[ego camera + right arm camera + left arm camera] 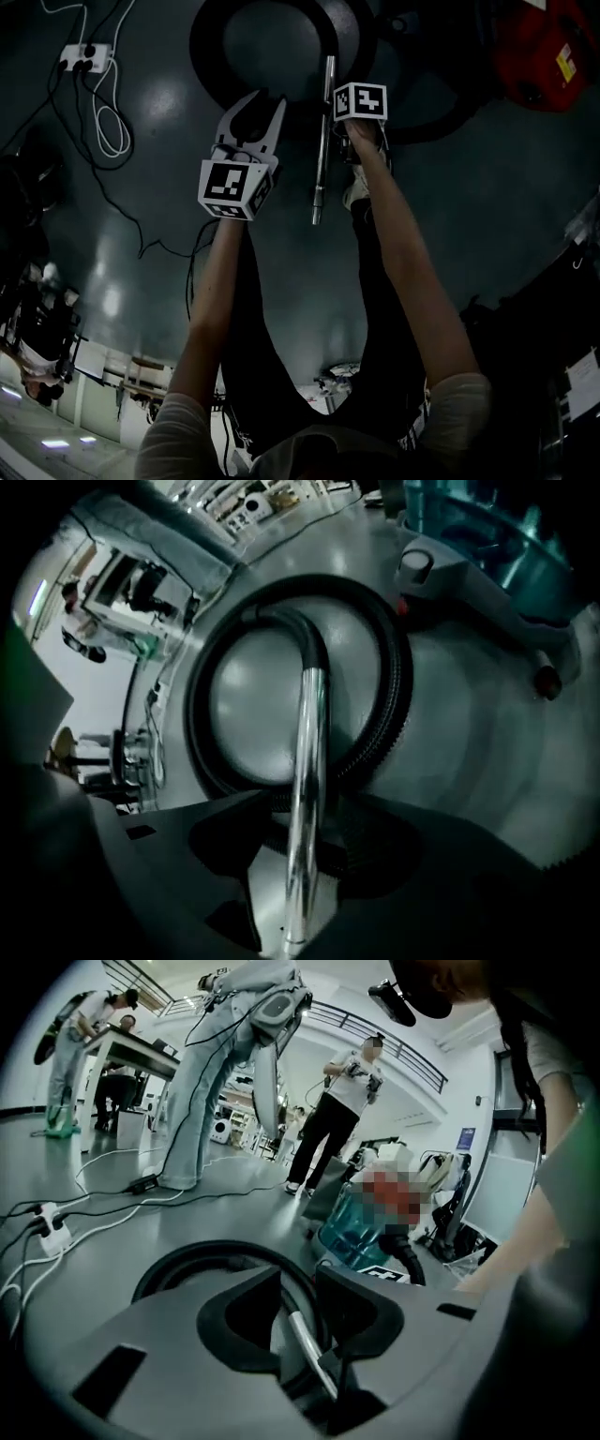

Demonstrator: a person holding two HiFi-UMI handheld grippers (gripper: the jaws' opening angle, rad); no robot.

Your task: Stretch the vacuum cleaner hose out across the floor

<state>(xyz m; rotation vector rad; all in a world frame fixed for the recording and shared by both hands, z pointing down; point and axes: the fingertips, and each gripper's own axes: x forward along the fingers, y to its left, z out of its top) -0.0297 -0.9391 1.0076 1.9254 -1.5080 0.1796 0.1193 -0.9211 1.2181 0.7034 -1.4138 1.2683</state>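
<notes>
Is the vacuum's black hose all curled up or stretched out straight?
Curled up. The black hose lies in a round loop on the floor, with the shiny metal tube lying across it.

Left tool, jaws apart, and right tool hang above coiled vacuum hose and metal wand.

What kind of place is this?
Probably a lab or workshop hall: white power strip with trailing cables on a glossy grey floor, a long dark-topped workbench, a railed upper gallery.
</notes>
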